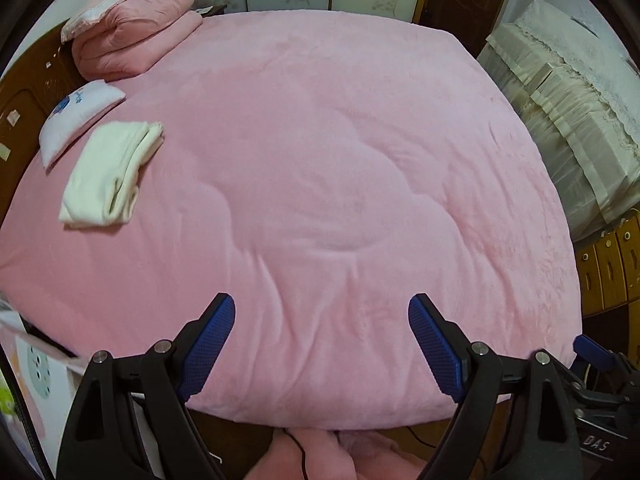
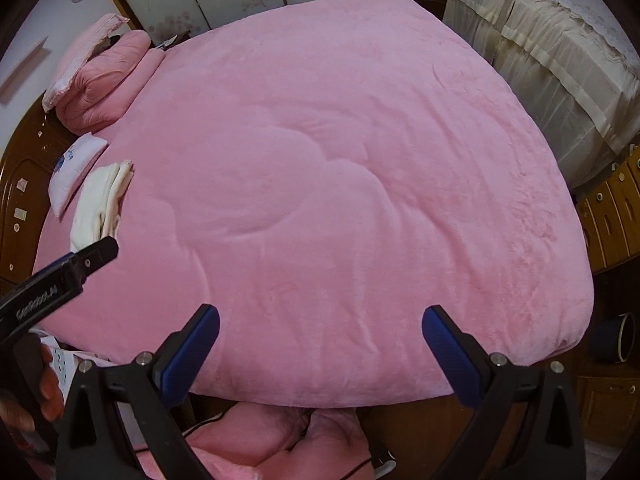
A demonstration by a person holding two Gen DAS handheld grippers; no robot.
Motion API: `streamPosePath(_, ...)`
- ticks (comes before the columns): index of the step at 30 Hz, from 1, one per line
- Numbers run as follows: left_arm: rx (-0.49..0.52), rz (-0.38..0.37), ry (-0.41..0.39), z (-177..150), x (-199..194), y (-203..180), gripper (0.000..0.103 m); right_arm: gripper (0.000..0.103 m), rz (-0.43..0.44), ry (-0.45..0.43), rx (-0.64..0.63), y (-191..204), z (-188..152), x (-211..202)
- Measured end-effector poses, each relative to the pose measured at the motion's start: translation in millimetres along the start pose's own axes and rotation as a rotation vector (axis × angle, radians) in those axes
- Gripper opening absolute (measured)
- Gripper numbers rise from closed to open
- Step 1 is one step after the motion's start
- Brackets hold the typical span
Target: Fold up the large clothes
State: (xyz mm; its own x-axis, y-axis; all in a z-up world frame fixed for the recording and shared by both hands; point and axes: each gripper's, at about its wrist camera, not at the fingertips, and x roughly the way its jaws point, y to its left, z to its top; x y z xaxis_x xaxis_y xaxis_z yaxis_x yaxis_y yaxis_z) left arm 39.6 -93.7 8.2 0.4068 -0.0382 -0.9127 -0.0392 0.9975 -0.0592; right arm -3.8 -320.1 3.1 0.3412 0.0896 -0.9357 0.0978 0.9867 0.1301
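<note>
A: In the left wrist view, how is the left gripper (image 1: pixel 322 312) held?

B: It is seen angled steeply down over the near edge of the pink bed cover (image 1: pixel 320 160), jaws spread wide, nothing between the blue pads (image 1: pixel 208 348). No hand is shown in this view.

A: And where is the folded cream garment (image 1: pixel 110 172) placed?

B: It is found at about ten o'clock from the gripper, well apart from it, flat on the cover, just beside a small white pillow (image 1: pixel 76 116). A folded pink quilt (image 1: pixel 136 32) is stacked further off at eleven o'clock.

A: Any writing?

B: "DAS" can be read on the black body of the other tool (image 1: pixel 596 446) at four o'clock.

A: The right wrist view?

B: The right gripper (image 2: pixel 320 324) is likewise pointed down over the near edge, jaws wide apart and empty. The left gripper's black body (image 2: pixel 60 276) is seen at nine o'clock, held by a hand (image 2: pixel 36 396) whose fingers are wrapped around the grip. The cream garment (image 2: pixel 102 200) lies at ten o'clock, well apart, partly hidden behind that tool.

A: Lettering there?

B: A printed word is carried along that body, but it cannot be read with certainty.
</note>
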Motion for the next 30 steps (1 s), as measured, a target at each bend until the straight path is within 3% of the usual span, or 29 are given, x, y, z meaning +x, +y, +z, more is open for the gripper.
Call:
streamPosePath(4,0.079,0.049,0.051,-22,9,-14,0.087,0.102,-0.009,0.049,-0.015,8,-19,8)
streamPosePath(11,0.070,0.102,0.061,-44,2,-15,0.093,0.103,0.001,0.027,-0.038,14,-31,1)
streamPosePath(16,0.086,0.093,0.060,-56,-3,-20,0.095,0.103,-0.012,0.009,-0.042,11,-35,-3)
streamPosePath(19,0.073,0.096,0.023,-60,-12,-18,0.102,0.103,-0.016,0.008,-0.048,9,-36,-4)
streamPosePath(30,0.063,0.093,-0.009,-69,-22,-21,0.102,0.103,-0.002,-0.021,-0.096,13,-41,-10)
